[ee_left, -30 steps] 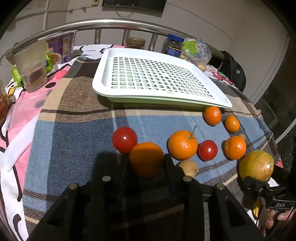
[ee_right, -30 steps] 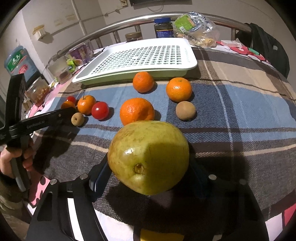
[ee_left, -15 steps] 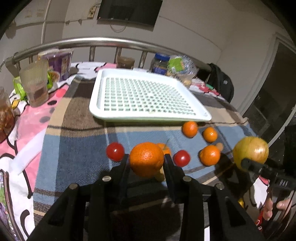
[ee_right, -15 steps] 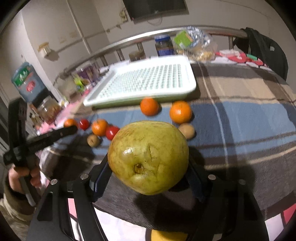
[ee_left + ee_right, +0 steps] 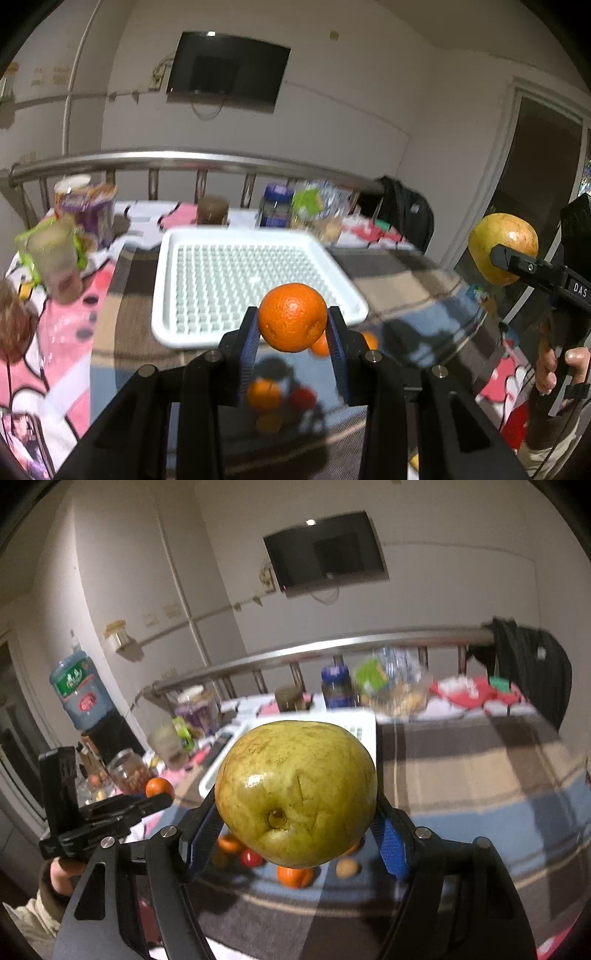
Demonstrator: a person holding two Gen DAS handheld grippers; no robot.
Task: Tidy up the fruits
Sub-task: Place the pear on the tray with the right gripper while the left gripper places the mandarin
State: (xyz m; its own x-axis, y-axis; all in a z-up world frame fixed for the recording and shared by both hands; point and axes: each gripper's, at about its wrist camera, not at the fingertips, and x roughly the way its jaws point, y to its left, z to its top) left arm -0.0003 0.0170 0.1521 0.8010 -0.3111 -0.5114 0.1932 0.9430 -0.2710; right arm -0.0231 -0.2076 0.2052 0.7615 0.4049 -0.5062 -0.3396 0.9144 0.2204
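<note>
Two fruits are aloft: the left claw pinches an orange above the near edge of the white tray, and the right claw clamps a yellow-green pear by its sides. Carry each level over the tray's middle, lower until it rests on the grid, then release gently so neither rolls toward the blanket's edge.

Walls: pale, plain, with conduit lines running across them.
Screen: dark wall-mounted TV, a light glinting off its top edge.
Rail: steel bed rail crossing behind the plaid blanket.
Corner: water dispenser bottle.
Right side: dark doorway.
</note>
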